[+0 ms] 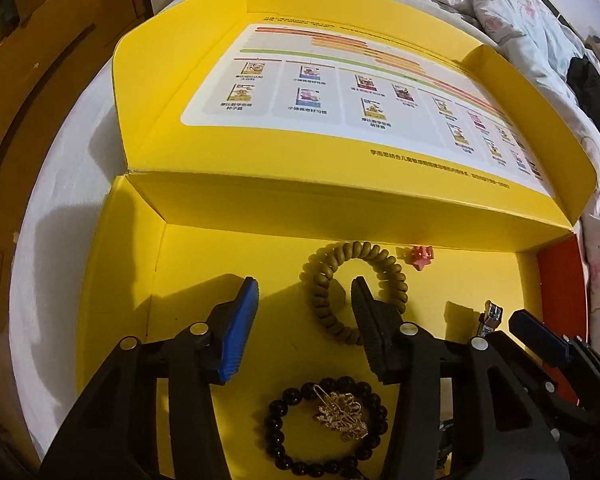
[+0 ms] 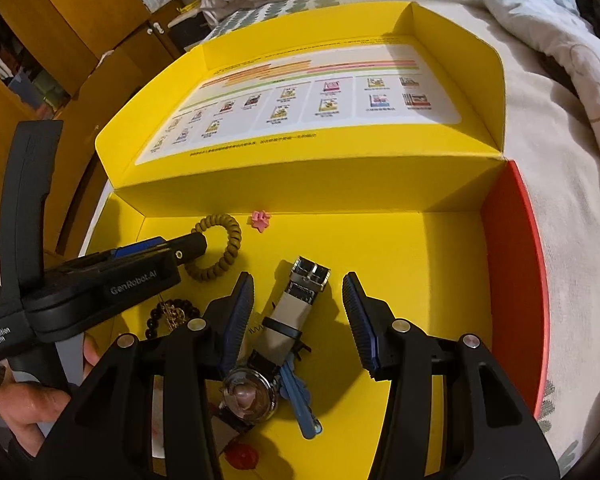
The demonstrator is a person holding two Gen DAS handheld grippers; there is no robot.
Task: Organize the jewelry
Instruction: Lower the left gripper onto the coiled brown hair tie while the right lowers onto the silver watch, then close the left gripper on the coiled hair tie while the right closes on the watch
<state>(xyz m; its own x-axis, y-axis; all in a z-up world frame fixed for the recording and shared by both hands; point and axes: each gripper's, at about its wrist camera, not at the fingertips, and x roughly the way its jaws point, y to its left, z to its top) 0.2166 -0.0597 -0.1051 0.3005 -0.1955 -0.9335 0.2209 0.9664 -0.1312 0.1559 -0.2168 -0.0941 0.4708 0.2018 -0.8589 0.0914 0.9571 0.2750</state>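
Observation:
An open yellow box (image 1: 188,264) lies on a bed with jewelry on its floor. My left gripper (image 1: 304,284) is open just above an olive coil hair tie (image 1: 388,272). Its black finger (image 1: 366,320) stands inside the ring and its blue finger (image 1: 236,332) well to the left, so the ring's left strand lies between them, untouched. A black bead bracelet (image 1: 278,428) with a gold brooch (image 1: 340,412) lies nearer. My right gripper (image 2: 298,284) is open astride a grey-strapped watch (image 2: 288,312), clear of the strap on both sides. The left gripper (image 2: 192,244) also shows here, at the hair tie (image 2: 224,256).
The box lid (image 2: 300,160) stands open behind, and a red wall (image 2: 512,280) closes the right side. A pink star clip (image 2: 260,222), a blue hair clip (image 2: 302,408) and a red piece (image 2: 242,458) also lie in the box. A hand (image 2: 32,408) holds the left gripper. Bedding surrounds the box.

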